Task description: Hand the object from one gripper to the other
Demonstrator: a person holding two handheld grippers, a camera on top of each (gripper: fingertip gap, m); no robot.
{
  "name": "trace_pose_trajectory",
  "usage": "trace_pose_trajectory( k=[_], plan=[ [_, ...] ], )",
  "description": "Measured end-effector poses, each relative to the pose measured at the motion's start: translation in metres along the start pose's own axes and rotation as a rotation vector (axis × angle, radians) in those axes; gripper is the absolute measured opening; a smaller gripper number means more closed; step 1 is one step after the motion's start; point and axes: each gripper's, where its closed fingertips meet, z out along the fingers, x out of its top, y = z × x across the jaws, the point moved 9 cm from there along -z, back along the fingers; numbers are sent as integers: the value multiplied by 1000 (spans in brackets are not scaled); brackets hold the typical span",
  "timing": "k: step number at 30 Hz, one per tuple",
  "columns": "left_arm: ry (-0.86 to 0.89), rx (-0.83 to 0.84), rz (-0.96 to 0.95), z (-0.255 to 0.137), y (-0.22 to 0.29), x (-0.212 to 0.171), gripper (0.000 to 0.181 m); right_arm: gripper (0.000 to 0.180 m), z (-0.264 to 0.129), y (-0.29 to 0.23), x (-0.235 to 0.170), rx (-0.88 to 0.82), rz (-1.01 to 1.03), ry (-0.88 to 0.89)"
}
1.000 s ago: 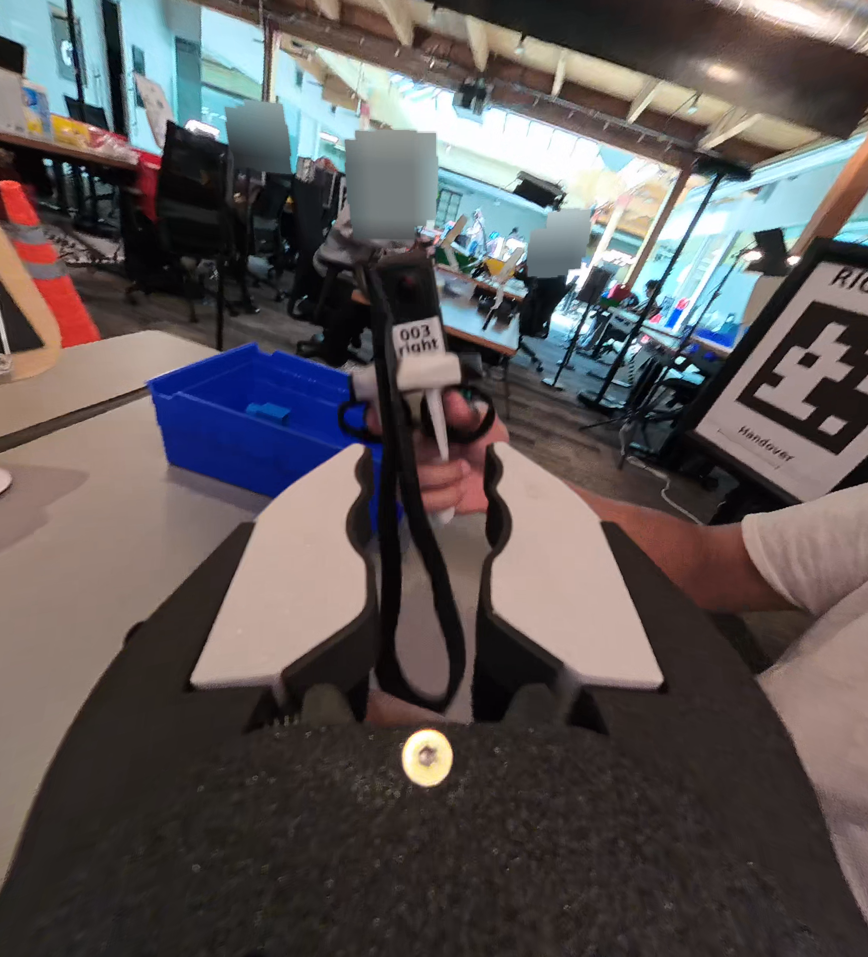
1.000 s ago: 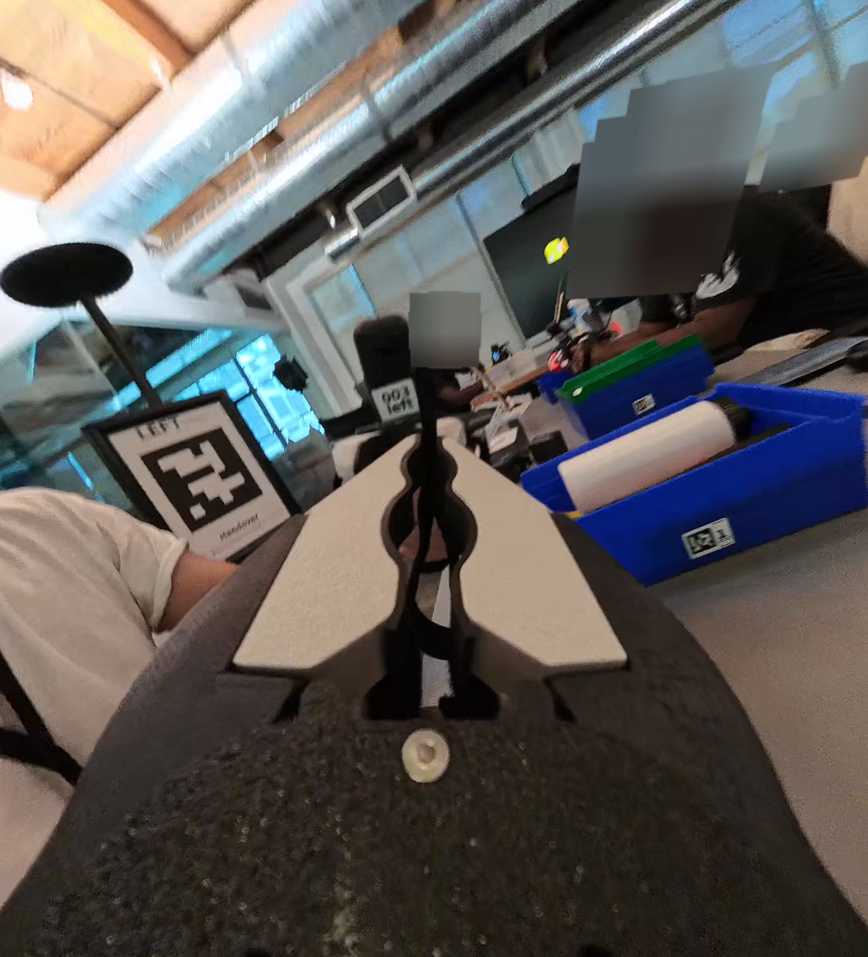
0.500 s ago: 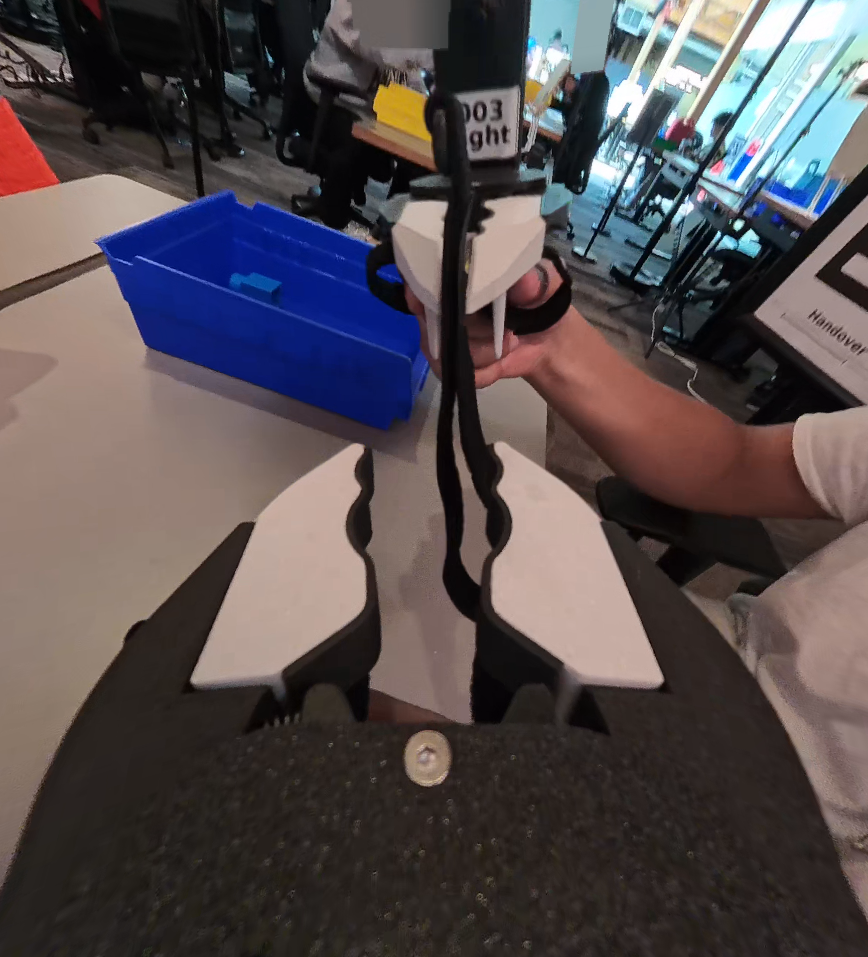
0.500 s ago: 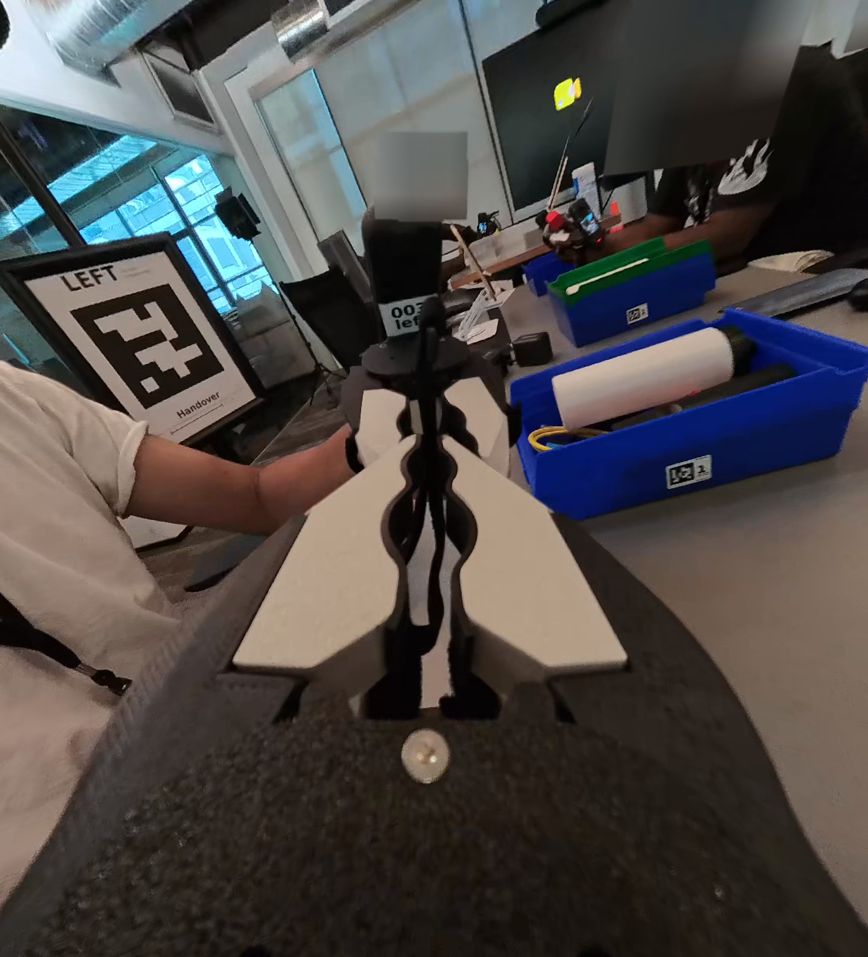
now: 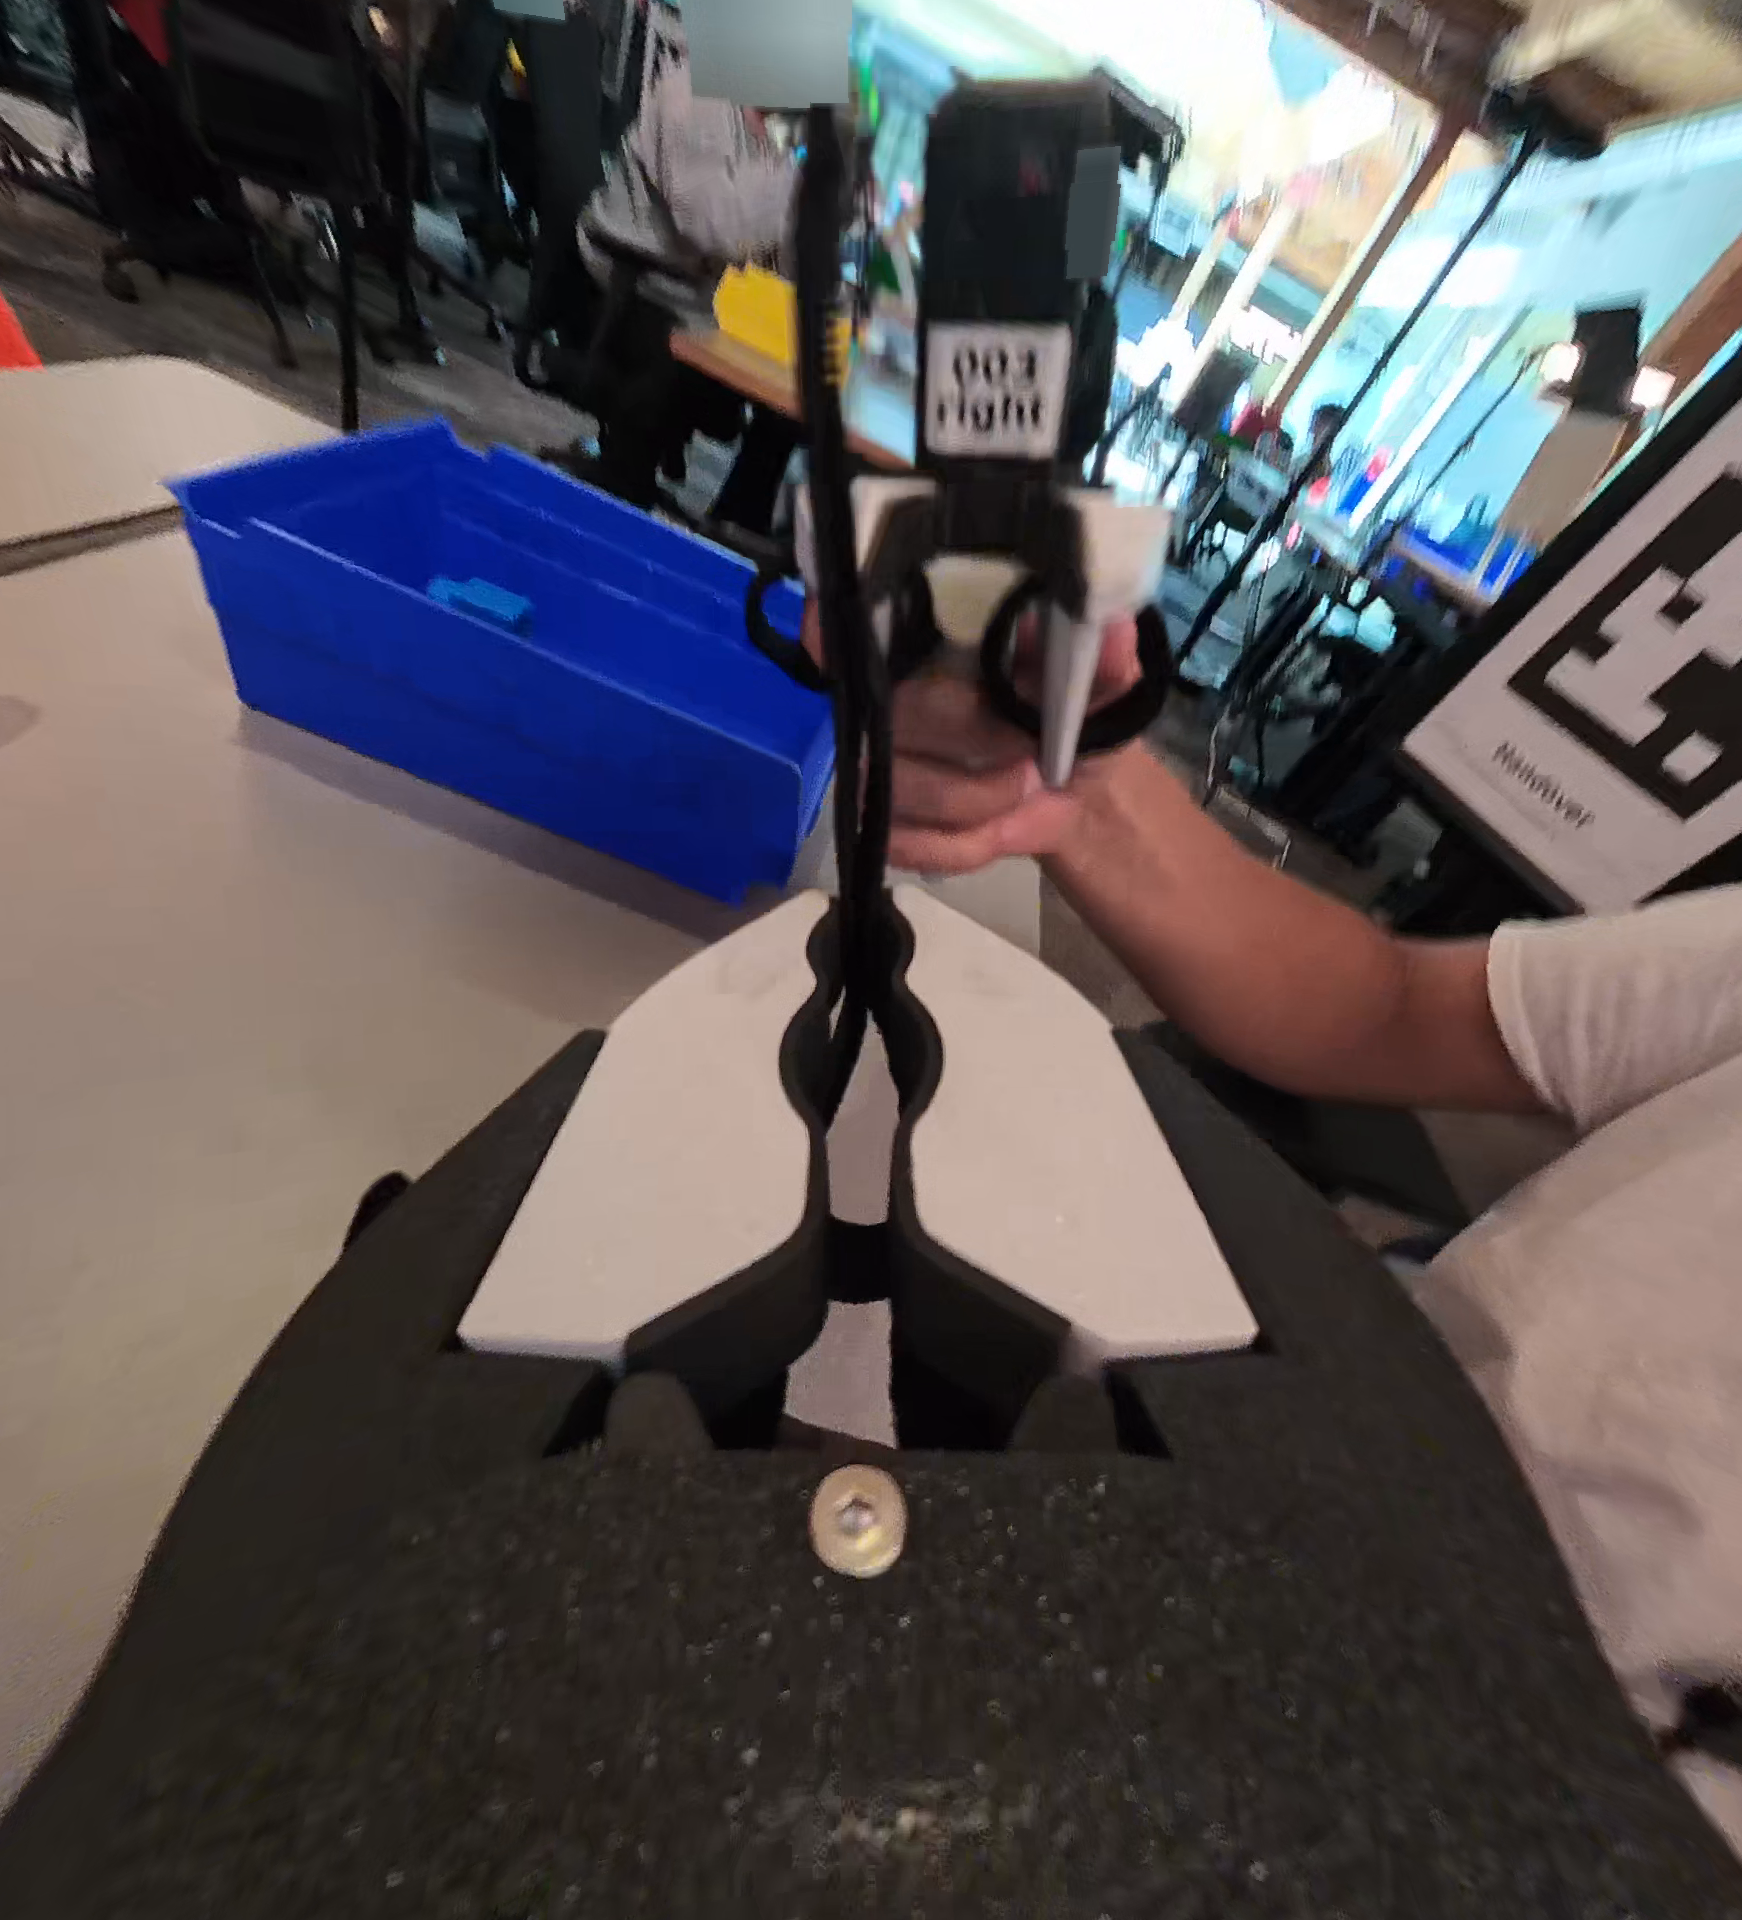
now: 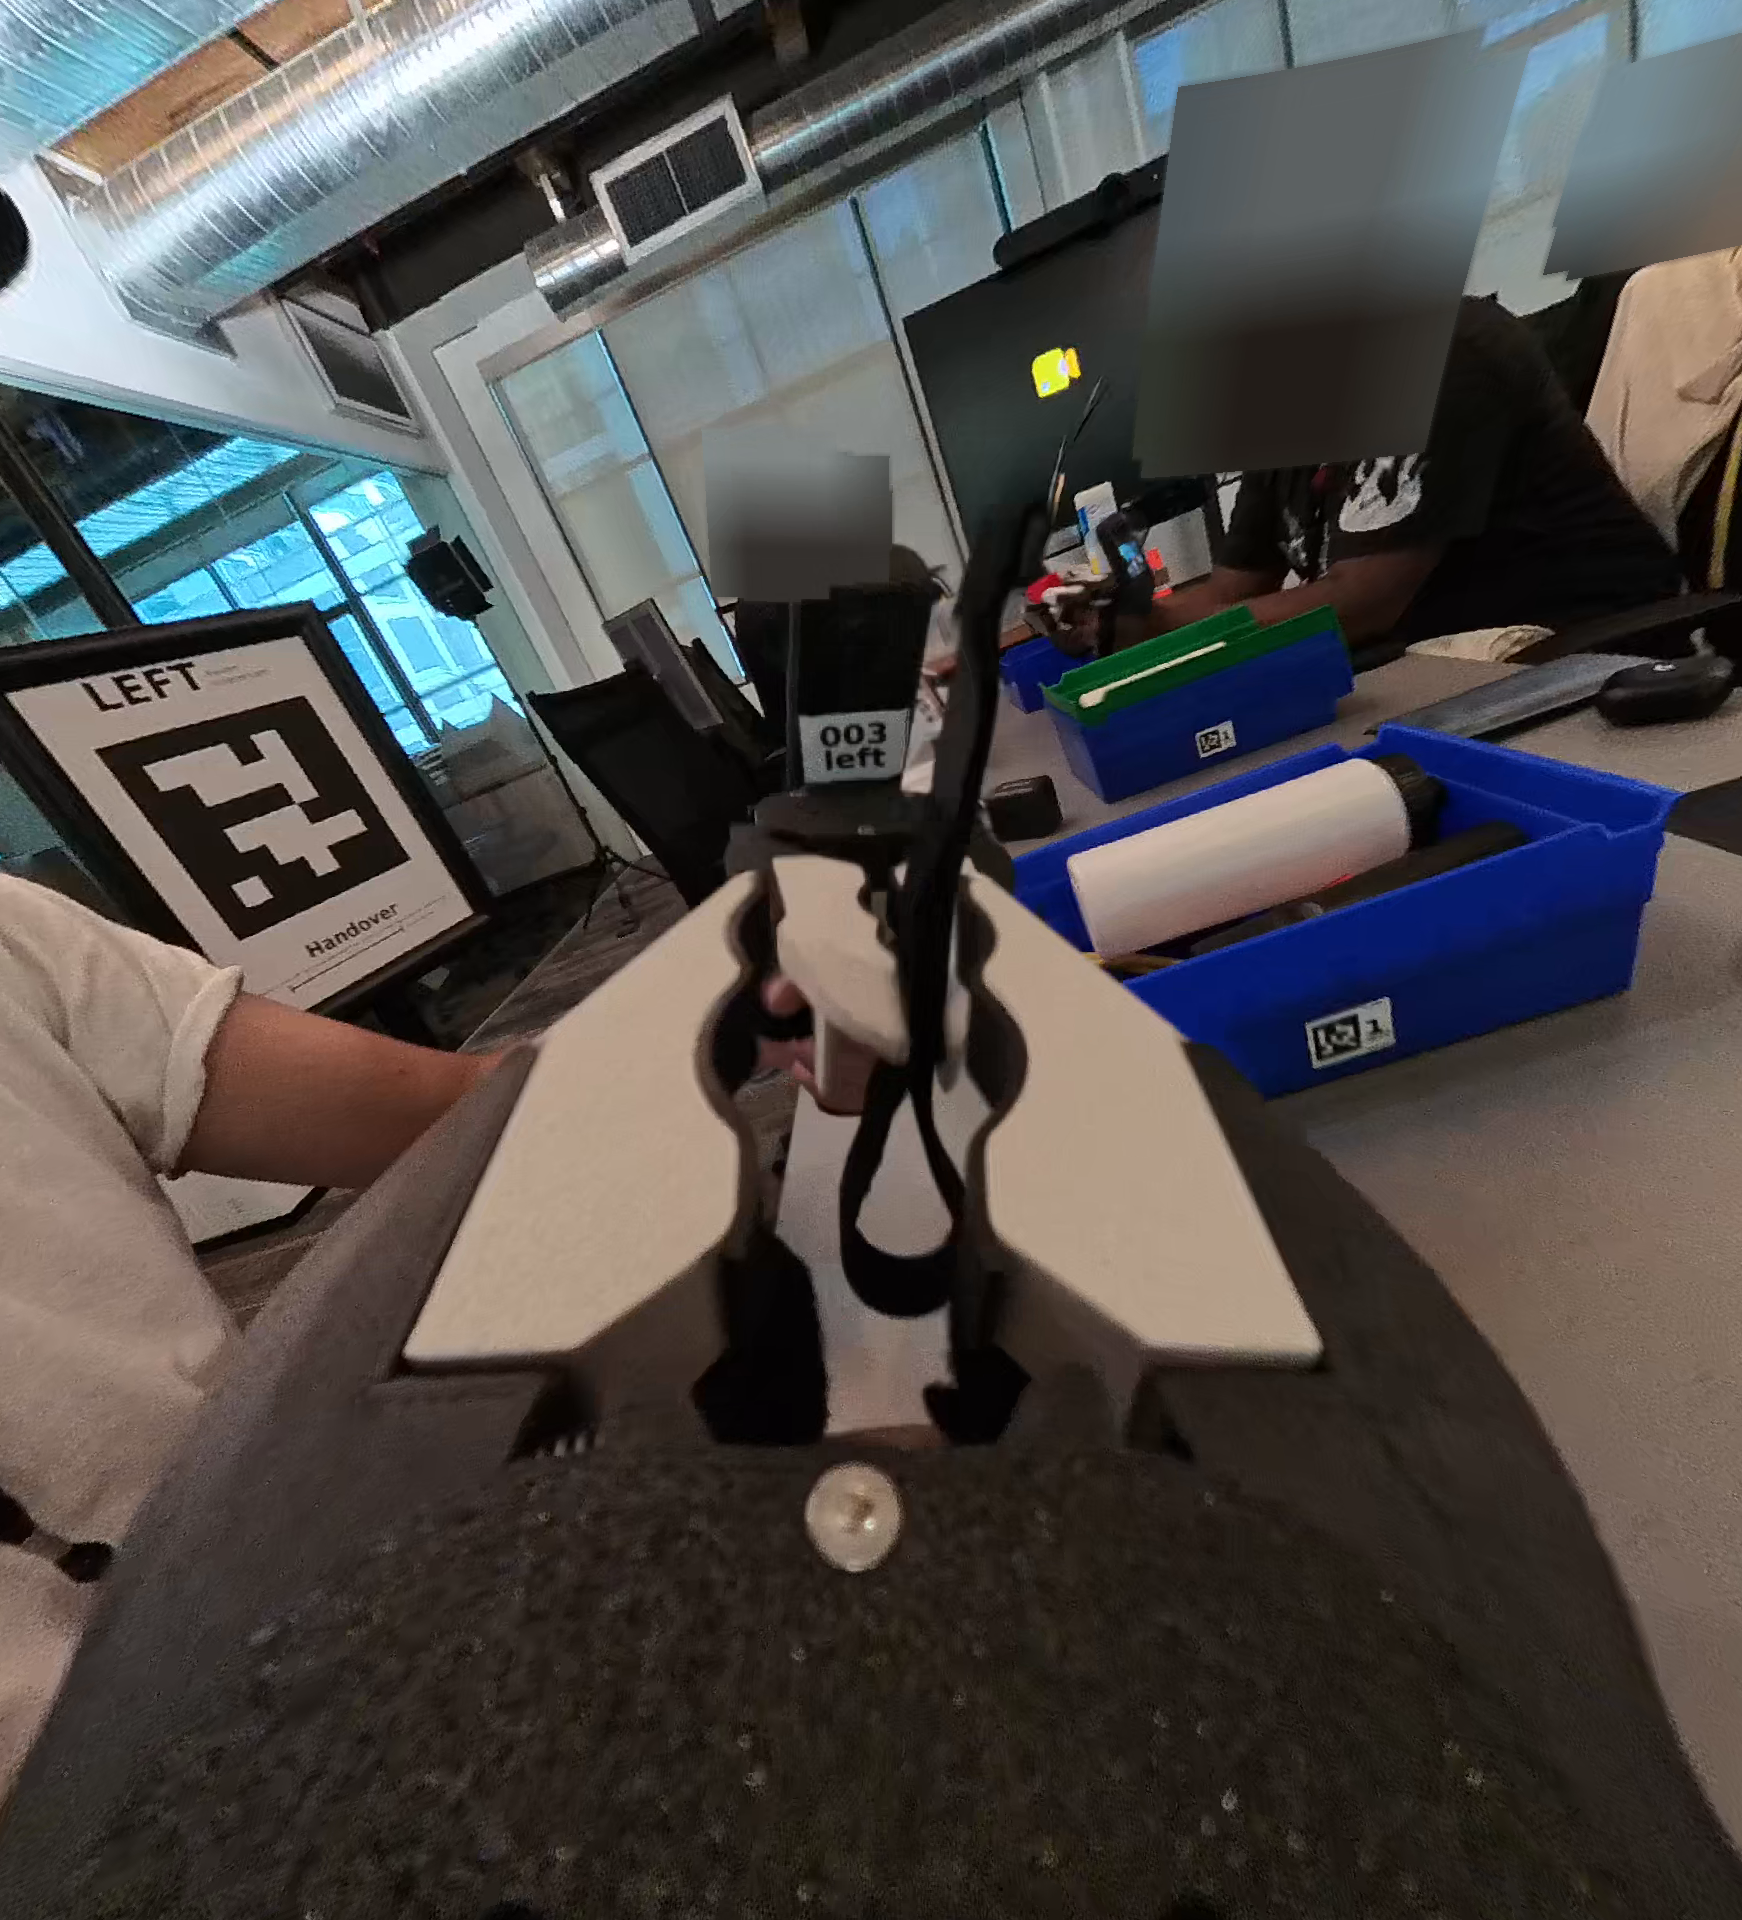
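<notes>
Left claw [image 5: 859, 925] clamps black strap [image 5: 851, 665] (probably a loop).

Right gripper [image 6: 862, 997] agape — black strap [image 6: 934, 935] between.

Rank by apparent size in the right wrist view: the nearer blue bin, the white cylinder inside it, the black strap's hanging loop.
1. Nearer blue bin
2. White cylinder
3. Black strap loop, though it hangs much nearer the camera, so its true size is unsure.

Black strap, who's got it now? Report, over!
Left gripper shut on black strap. Right gripper open, loop hanging between its fingers. Nothing in the way.
</notes>
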Motion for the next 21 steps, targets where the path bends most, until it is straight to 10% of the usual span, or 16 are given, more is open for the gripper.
trace_pose_trajectory(
  k=[9,21],
  plan=[
    [199,79,-55,-31,-13,16,4,52,28,-14,-19,-395,-436,-150],
    [-152,-112,190,8,19,-16,5,32,15,-19,-4,-124,-146,75]
  ],
)
